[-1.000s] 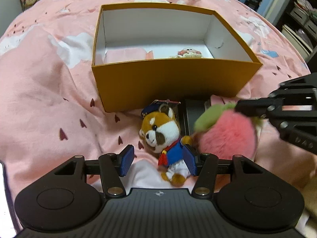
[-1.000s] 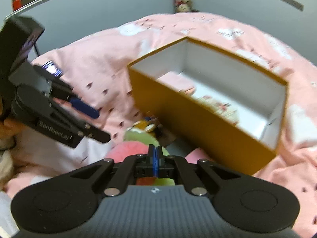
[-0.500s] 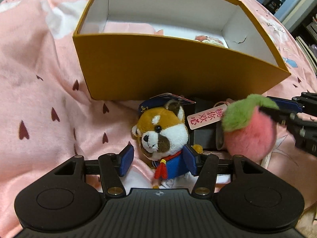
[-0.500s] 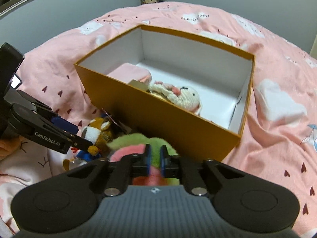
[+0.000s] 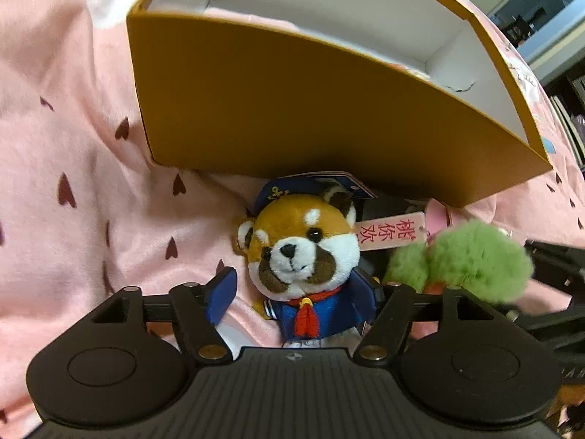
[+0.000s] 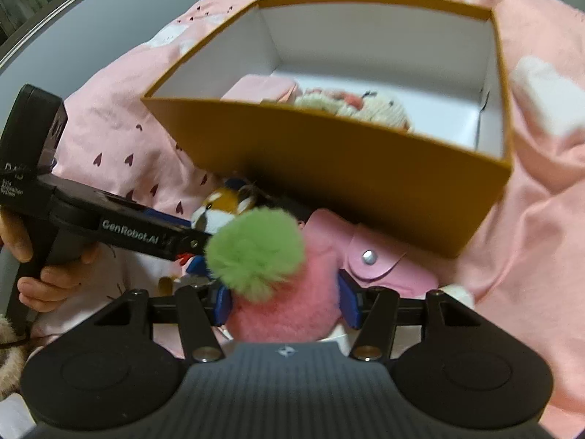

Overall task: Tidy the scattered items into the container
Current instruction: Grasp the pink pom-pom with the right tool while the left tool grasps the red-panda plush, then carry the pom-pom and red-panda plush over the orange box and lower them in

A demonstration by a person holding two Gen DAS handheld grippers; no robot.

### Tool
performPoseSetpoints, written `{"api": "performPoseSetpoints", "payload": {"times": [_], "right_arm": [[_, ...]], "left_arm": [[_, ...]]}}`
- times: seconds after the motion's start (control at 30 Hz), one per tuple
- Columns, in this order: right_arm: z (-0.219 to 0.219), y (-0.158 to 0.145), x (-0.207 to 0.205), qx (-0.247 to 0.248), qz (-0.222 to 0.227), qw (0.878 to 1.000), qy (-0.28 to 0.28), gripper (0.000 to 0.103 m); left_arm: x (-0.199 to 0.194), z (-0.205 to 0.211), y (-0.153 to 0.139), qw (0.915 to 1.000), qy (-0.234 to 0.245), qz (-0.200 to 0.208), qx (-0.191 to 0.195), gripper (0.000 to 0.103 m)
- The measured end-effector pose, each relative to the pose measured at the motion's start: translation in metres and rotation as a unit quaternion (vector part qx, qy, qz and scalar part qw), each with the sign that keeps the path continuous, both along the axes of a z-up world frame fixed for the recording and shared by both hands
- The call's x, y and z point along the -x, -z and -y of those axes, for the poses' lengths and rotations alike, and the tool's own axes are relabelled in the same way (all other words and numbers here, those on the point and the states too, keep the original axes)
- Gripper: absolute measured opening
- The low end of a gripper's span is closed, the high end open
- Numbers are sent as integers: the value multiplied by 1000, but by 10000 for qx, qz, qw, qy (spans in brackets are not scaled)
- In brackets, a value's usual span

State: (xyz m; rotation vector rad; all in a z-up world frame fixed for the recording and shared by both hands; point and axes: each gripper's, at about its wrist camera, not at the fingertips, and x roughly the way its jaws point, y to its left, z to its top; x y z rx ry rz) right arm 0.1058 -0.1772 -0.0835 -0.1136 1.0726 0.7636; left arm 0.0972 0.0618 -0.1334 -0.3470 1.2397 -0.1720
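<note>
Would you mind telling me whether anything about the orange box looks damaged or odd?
Yes: the orange box has a small dark crack or tear in its white inner wall, near the far right corner. Otherwise it sits upright on the pink bedding.

Box front wall: the orange box fills the upper half of your left wrist view; its near wall stands right behind the red panda plush.
Box interior: the right part of the white floor is bare; a cream plush and a pink item take the middle and left.
Lower right: the peach plush crowds the panda's side.
Lower left: open pink bedding beside the panda.
</note>
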Motion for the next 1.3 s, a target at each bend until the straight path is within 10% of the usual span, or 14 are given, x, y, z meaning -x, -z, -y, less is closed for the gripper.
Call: {"api": "performPoseSetpoints", "payload": {"times": [0.23,0.57,1.3], "right_arm": [[-9,10,1,58,-13,9999,-98,48],[0,-2,6,-42,226,9997,-33,46],[14,-107,3,-711,1618,9842,-64,46]], "left_arm": [[-6,-7,18,9976,-262,-182,618,72],[7,1,-3,9992,-143,197,313,60],[17,7,-144,9802,369,1934,-198,60]]}}
